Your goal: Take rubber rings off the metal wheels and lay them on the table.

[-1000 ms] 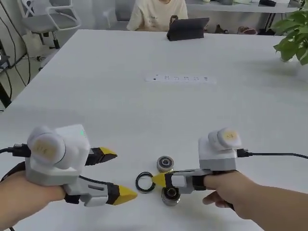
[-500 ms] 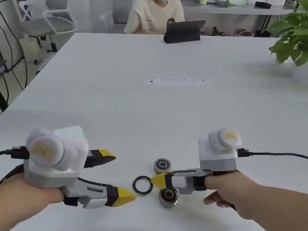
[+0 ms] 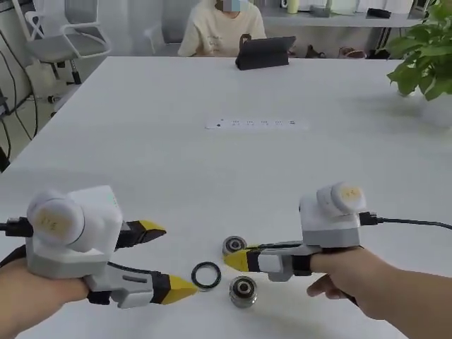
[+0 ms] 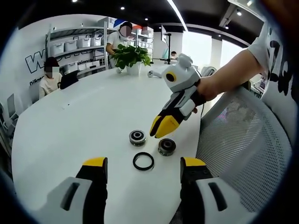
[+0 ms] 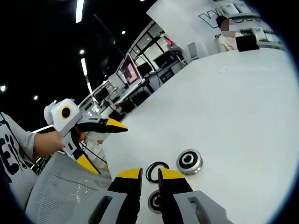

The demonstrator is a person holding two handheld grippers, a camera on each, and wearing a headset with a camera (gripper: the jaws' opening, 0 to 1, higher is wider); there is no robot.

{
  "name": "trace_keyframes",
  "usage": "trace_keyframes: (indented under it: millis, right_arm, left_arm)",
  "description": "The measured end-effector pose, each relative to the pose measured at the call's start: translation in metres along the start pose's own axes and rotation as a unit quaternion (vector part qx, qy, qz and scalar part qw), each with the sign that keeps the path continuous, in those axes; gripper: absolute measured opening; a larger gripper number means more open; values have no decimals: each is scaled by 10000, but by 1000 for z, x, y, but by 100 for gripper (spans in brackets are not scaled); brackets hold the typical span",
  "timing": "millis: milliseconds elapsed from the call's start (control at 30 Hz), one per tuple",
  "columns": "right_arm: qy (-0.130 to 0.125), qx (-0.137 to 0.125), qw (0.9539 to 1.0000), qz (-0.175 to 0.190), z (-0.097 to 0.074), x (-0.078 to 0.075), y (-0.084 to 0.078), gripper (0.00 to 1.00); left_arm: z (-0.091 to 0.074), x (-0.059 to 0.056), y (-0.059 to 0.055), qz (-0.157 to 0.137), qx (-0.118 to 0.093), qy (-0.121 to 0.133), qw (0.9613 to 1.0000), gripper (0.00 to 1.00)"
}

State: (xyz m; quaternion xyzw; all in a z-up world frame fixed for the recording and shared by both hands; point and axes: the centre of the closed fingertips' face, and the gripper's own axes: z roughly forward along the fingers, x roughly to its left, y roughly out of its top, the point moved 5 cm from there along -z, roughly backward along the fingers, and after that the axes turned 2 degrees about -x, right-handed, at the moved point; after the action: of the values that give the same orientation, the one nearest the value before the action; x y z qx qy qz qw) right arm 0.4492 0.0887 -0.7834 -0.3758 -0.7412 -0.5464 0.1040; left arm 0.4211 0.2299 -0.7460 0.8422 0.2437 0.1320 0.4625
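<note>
Your left gripper [image 3: 168,258] and right gripper [image 3: 235,260] are built alike: pale grey-white bodies and black jaws ending in yellow wedge tips. A thin black cable [image 3: 409,223] leaves each one's rear. You wear a white short-sleeved T-shirt [image 4: 275,56] with dark lettering.

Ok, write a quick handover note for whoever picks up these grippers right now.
Left gripper: open, empty, left of the parts.
Right gripper: shut, empty, tip over the gap between the two wheels.
One rubber ring lies loose on the table, apart from both wheels.
Far wheel seems to wear a dark ring; near wheel unclear.
To do: check both wheels, strip any ring, lay it down.
</note>
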Motion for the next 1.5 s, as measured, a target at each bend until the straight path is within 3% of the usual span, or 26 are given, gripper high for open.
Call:
trace_keyframes:
  millis: [333,500,700,867,1133,1233,1500]
  right_arm:
    - [49,-90,9993,-351,-25,12,7,15]
    - [102,-282,9989,-355,-39,20,13,18]
    - [11,-337,9967,-736,-56,25,17,23]
    - [-62,-530,9954,-792,-73,25,22,30]
    - [-310,-600,9894,-1283,-97,27,26,42]
    - [-365,-552,9853,-1575,-103,32,23,48]
    - [-537,-409,9790,-1925,-117,36,11,59]
  left_arm:
    - [-17,1,6,-62,-119,199,9997,61]
    - [-23,-1,8,-112,-177,282,9994,61]
    - [-30,-7,13,-168,-254,364,9989,62]
    - [-35,-13,17,-106,-308,444,9985,63]
    - [-43,-16,18,-149,-348,563,9977,63]
    - [-44,-19,18,-177,-350,583,9975,63]
    - [-46,-23,18,-214,-372,610,9972,63]
